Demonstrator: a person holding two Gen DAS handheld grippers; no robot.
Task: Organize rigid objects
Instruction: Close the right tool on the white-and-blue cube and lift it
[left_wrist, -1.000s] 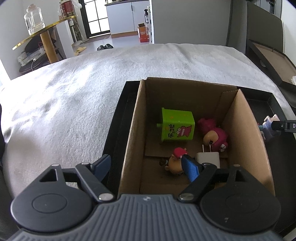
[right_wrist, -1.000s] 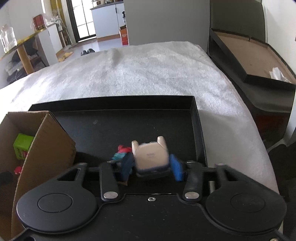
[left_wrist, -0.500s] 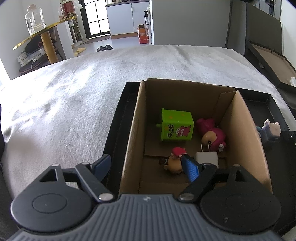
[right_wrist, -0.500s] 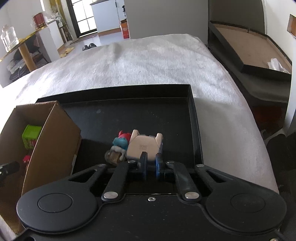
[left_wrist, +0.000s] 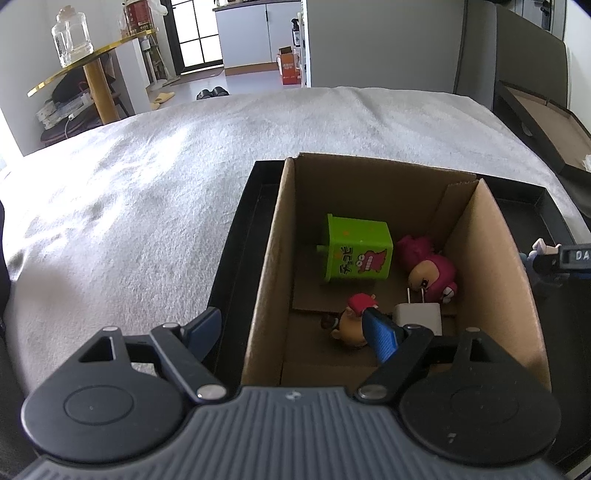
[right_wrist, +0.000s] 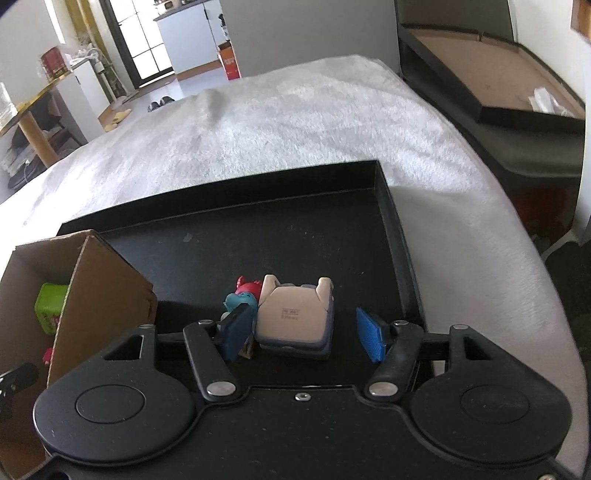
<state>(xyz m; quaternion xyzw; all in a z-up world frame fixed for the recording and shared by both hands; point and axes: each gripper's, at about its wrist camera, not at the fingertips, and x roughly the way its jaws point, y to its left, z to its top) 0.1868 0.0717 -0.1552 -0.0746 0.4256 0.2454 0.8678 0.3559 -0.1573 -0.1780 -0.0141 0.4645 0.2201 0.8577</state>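
Observation:
A cardboard box (left_wrist: 491, 258) stands in a black tray (right_wrist: 295, 236). In it lie a green cube toy (left_wrist: 356, 254), a pink figure (left_wrist: 430, 267), a white charger (left_wrist: 417, 317) and a small red-capped figure (left_wrist: 351, 319). My left gripper (left_wrist: 291, 332) is open, straddling the box's left wall. My right gripper (right_wrist: 301, 338) is open around a beige-bottomed toy (right_wrist: 295, 319) lying on the tray; its fingers do not touch it. A small blue and red figure (right_wrist: 242, 295) lies beside that toy, by the left finger.
The tray lies on a white fluffy blanket (left_wrist: 147, 192). A black-framed board (right_wrist: 491, 77) leans at the far right. A gold-edged side table (left_wrist: 88, 55) with a jar stands at the far left. The cardboard box also shows at the left of the right wrist view (right_wrist: 99, 273).
My right gripper was shut half a second ago and has opened around the beige toy, which lies on the tray. The left gripper has stayed still.

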